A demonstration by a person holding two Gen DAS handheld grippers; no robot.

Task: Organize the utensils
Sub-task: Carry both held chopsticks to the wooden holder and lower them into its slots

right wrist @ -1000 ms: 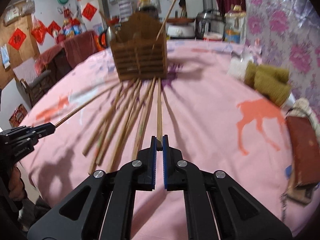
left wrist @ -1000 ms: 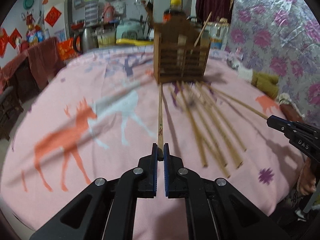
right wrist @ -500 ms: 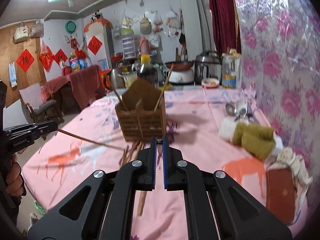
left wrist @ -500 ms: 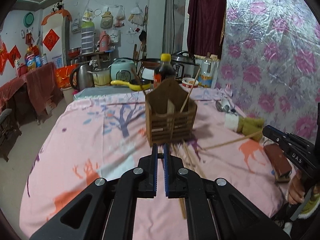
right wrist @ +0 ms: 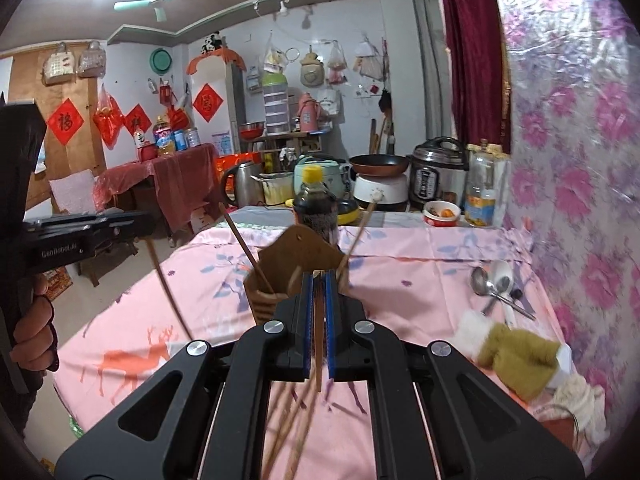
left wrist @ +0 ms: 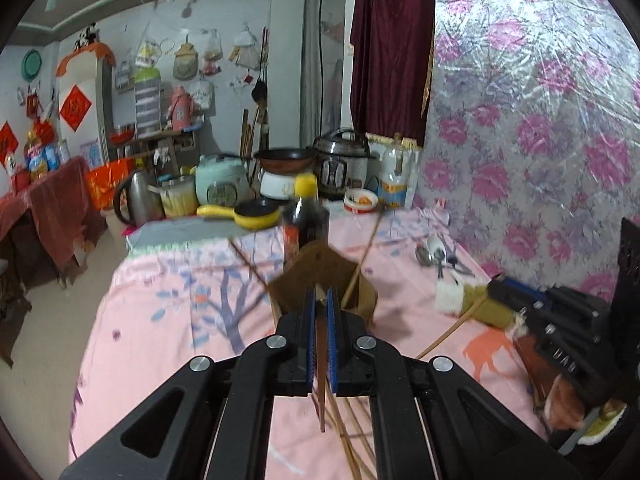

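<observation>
The left gripper (left wrist: pixel 320 312) is clamped on one chopstick (left wrist: pixel 321 380), which hangs down between the blue pads. The right gripper (right wrist: pixel 319 292) is likewise closed on a second chopstick (right wrist: pixel 318 344). Both grippers are raised above the table.

Beneath them, loose chopsticks (right wrist: pixel 296 432) lie on the pink deer-print tablecloth (left wrist: pixel 160 320); motion blur makes their number uncertain. Just beyond the fingertips stands the wooden utensil holder (right wrist: pixel 296 256), upright, with two chopsticks leaning out of it. A dark sauce bottle with a yellow cap (right wrist: pixel 314 204) stands directly behind the holder.

To the right on the cloth lie metal spoons (right wrist: pixel 492 284) and, nearer, an olive-and-white knitted item (right wrist: pixel 516 352).

At the table's far end stand a kettle (left wrist: pixel 136 200), a pale green rice cooker (left wrist: pixel 220 186), a frying pan (left wrist: pixel 286 158) and a pressure cooker (left wrist: pixel 344 160). A floral covering (left wrist: pixel 540 120) lines the right wall; red decorations (right wrist: pixel 66 120) hang on the left.
</observation>
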